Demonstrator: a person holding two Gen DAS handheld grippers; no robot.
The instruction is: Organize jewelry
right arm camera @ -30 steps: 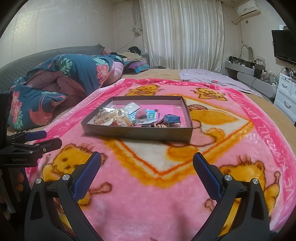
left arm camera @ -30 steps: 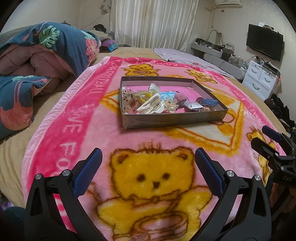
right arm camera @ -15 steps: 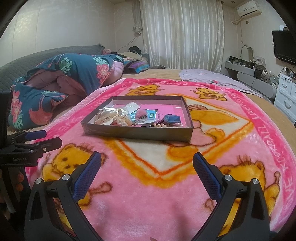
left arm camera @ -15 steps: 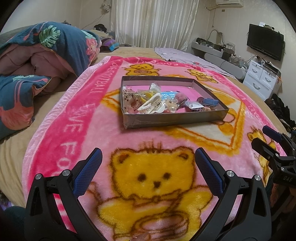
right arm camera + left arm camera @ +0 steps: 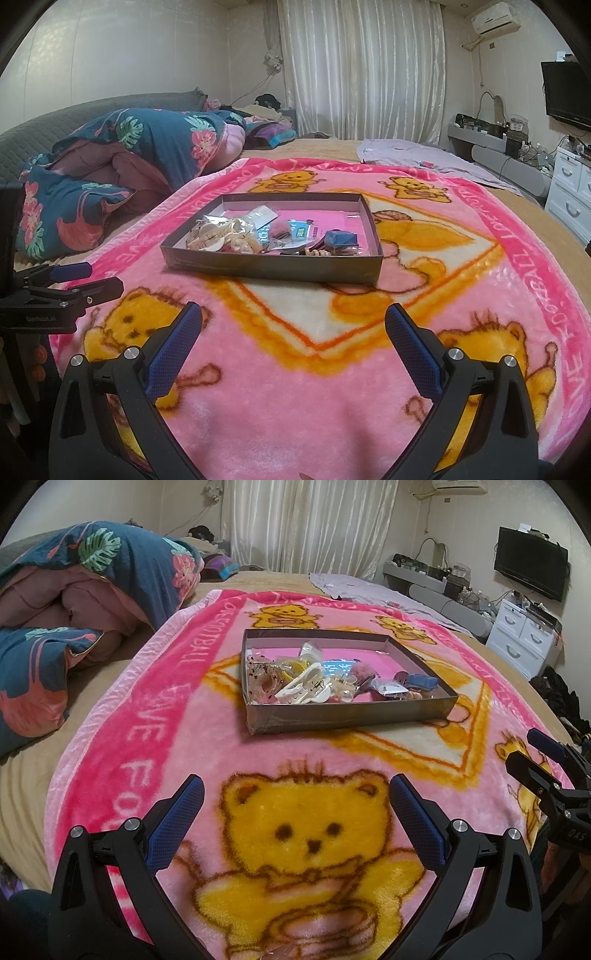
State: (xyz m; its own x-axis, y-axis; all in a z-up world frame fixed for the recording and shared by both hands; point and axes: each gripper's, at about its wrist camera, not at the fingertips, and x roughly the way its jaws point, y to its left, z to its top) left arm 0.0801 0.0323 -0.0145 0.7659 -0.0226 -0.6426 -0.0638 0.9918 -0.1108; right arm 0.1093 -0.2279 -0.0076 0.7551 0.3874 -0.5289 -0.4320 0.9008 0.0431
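Observation:
A shallow grey cardboard tray [image 5: 347, 716] sits on a pink teddy-bear blanket [image 5: 306, 827]; it also shows in the right wrist view [image 5: 273, 266]. It holds a jumble of jewelry and hair pieces: a white claw clip [image 5: 306, 692], a clear glitter clip [image 5: 260, 674], small plastic packets [image 5: 389, 688] and a blue box [image 5: 423, 681], which also shows in the right wrist view [image 5: 340, 238]. My left gripper [image 5: 295, 801] is open and empty, short of the tray. My right gripper [image 5: 293, 326] is open and empty, also short of the tray.
A folded dark floral quilt [image 5: 74, 602] lies on the bed at left. A lilac cloth [image 5: 424, 162] lies at the far right of the bed. White drawers [image 5: 524, 638] and a TV [image 5: 532, 568] stand beyond the right bed edge.

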